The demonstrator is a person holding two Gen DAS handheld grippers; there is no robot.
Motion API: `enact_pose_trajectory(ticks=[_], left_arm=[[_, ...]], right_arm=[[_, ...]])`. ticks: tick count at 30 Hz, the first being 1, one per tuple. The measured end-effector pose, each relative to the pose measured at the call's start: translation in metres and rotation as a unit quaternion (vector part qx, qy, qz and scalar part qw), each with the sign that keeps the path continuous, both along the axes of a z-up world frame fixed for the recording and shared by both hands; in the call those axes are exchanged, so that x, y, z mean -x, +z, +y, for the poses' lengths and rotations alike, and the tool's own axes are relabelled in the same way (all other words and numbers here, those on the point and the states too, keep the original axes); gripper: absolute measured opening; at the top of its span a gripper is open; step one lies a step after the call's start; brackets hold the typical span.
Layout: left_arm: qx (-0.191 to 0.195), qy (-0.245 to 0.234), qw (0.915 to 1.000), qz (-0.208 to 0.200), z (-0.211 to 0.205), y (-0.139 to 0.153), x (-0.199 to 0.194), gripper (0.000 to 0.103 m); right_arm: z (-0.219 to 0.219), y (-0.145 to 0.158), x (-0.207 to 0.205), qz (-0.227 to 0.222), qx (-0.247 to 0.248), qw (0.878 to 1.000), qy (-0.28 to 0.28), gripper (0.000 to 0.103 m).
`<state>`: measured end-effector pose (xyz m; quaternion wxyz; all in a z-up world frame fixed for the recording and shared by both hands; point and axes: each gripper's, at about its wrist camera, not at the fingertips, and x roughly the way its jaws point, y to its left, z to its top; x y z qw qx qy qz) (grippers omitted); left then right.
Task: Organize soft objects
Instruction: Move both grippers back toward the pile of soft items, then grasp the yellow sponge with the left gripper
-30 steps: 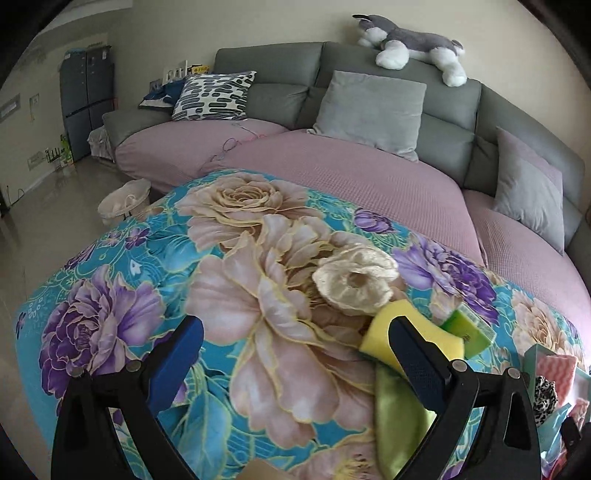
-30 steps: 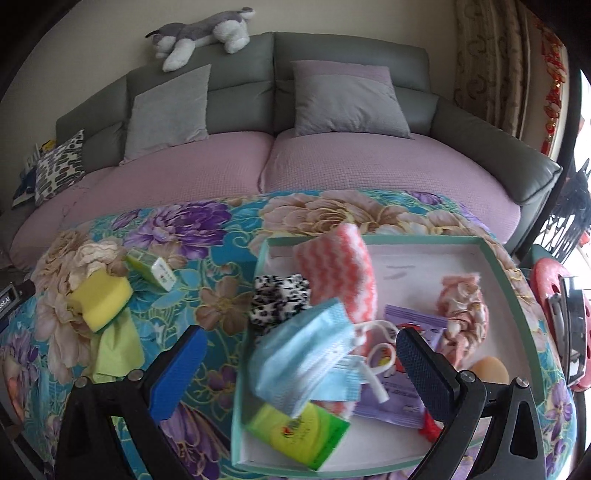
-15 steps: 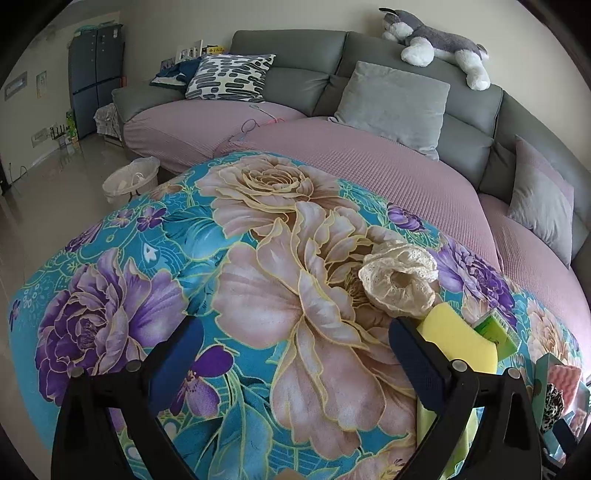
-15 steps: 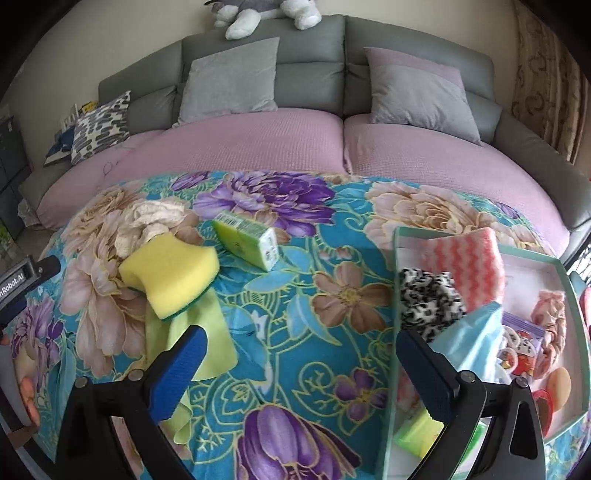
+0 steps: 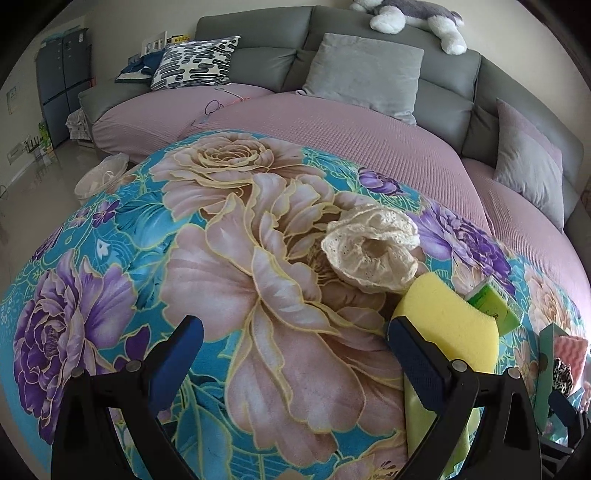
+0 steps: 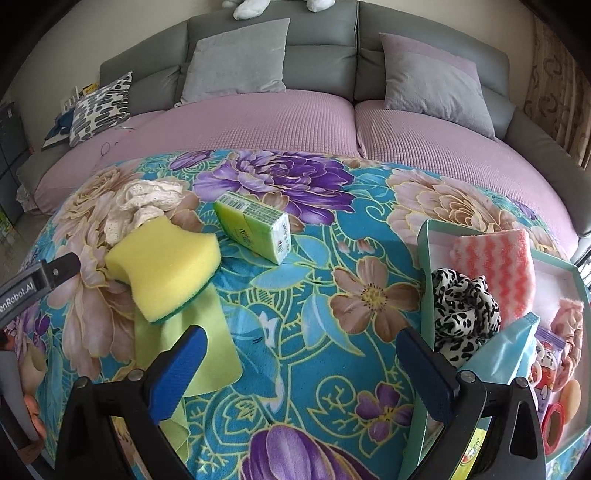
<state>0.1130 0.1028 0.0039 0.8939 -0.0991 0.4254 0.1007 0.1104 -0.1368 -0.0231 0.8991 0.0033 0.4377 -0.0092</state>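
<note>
A yellow sponge (image 6: 162, 266) lies on a green cloth (image 6: 207, 350) on the floral blanket, left of centre in the right wrist view. A cream lace scrunchie (image 6: 144, 206) sits behind it and a green tissue pack (image 6: 255, 229) to its right. My right gripper (image 6: 301, 362) is open and empty above the blanket, between the cloth and the teal tray (image 6: 424, 258). My left gripper (image 5: 295, 350) is open and empty, with the scrunchie (image 5: 373, 254) ahead to the right and the sponge (image 5: 447, 328) behind its right finger.
The tray holds a pink wavy cloth (image 6: 495, 269), a leopard scrunchie (image 6: 461, 310), a blue mask (image 6: 502, 350) and several small items. A grey sofa (image 6: 321, 55) with cushions and pink covers lies beyond the blanket. A plush dog (image 5: 417, 14) lies on the sofa back.
The right gripper has swung left from over the tray to the blanket near the sponge and cloth. The left gripper has shifted, bringing the scrunchie and sponge closer. Both stay open.
</note>
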Motion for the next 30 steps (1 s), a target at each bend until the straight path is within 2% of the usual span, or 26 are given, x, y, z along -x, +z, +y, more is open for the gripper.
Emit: enact_pose_trajectory(ticks=[4, 10, 13, 20, 25, 30], left_arm=[[0.004, -0.025, 0.9997, 0.004, -0.01, 0.001, -0.003, 0.1], [-0.011, -0.079, 0.9968, -0.006, -0.042, 0.013, -0.004, 0.1], [-0.013, -0.119, 0.9928, 0.0, -0.061, 0.014, -0.004, 0.1], [-0.027, -0.177, 0.9838, 0.005, -0.09, 0.013, 0.0, 0.1], [-0.046, -0.177, 0.9826, 0.033, -0.097, -0.001, -0.004, 0.1], [-0.05, -0.142, 0.9879, 0.038, -0.078, -0.003, -0.005, 0.1]], right_arm=[[-0.007, 0.002, -0.002, -0.003, -0.001, 1.0, -0.006, 0.103], [-0.022, 0.008, 0.003, -0.003, 0.013, 1.0, -0.025, 0.103], [-0.033, 0.015, 0.007, -0.012, 0.02, 0.999, -0.039, 0.103], [-0.045, 0.019, 0.011, -0.016, 0.009, 0.999, -0.048, 0.103], [-0.045, 0.019, 0.012, -0.017, 0.005, 0.999, -0.046, 0.103], [-0.043, 0.019, 0.012, -0.016, 0.006, 0.999, -0.044, 0.103]])
